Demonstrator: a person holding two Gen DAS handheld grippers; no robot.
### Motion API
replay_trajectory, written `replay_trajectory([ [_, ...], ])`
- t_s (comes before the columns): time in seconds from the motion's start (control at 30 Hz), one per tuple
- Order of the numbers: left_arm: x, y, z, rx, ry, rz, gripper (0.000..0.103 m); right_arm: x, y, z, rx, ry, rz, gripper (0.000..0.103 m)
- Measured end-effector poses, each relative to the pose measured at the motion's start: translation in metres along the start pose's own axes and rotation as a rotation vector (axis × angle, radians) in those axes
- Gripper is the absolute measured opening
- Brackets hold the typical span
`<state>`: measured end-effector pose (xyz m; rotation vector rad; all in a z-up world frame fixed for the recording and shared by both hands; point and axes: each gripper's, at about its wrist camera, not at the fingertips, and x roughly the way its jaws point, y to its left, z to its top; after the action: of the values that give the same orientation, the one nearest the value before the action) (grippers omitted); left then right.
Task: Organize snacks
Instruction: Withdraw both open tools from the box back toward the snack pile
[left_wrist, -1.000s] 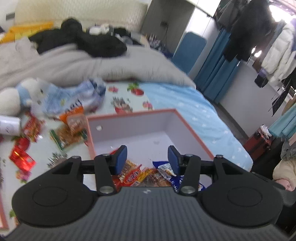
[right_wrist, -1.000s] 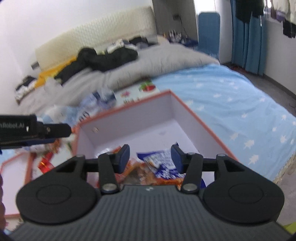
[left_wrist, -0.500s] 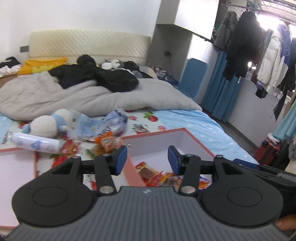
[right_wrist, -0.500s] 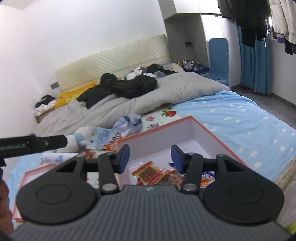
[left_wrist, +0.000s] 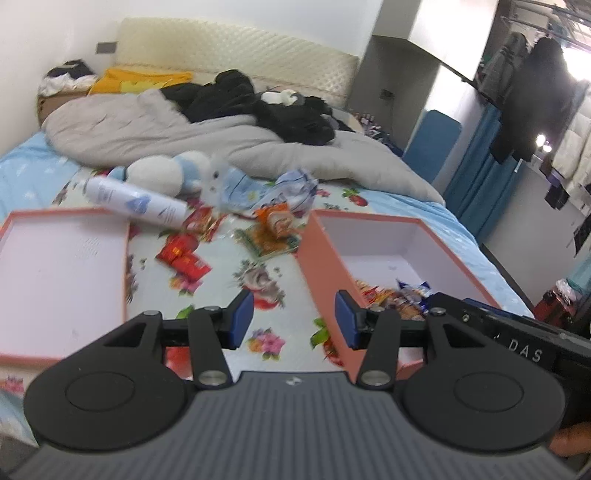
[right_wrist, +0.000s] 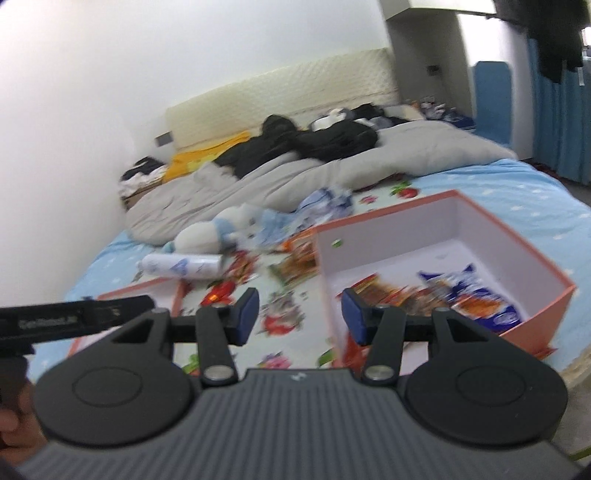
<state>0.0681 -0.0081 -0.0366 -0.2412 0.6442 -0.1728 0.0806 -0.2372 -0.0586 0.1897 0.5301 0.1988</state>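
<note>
Left gripper (left_wrist: 294, 319): tilting downward, blue pads standing apart and gripping nothing (its black body is also showing at the left edge of the right wrist view). Right gripper (right_wrist: 300, 315): likewise angling downward, pads parted and bare, with fingertips (left_wrist: 570, 444) of the person's hand showing behind it.

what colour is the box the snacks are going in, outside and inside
The box is salmon pink outside and white inside, clearest in the left wrist view.
</note>
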Motion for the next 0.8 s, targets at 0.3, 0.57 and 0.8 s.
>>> replay_trajectory([
  [0.3,0.010,0.043,-0.040,-0.076,0.049,0.068,0.054,0.025,0.037,-0.037,-0.061,0.089,0.102,0.059],
  [0.57,0.028,0.077,-0.067,-0.153,0.065,0.102,0.057,0.040,0.046,-0.056,-0.127,0.084,0.092,0.065],
  [0.8,0.064,0.096,-0.075,-0.199,0.101,0.118,0.060,0.062,0.032,-0.058,-0.118,0.119,0.097,0.065],
])
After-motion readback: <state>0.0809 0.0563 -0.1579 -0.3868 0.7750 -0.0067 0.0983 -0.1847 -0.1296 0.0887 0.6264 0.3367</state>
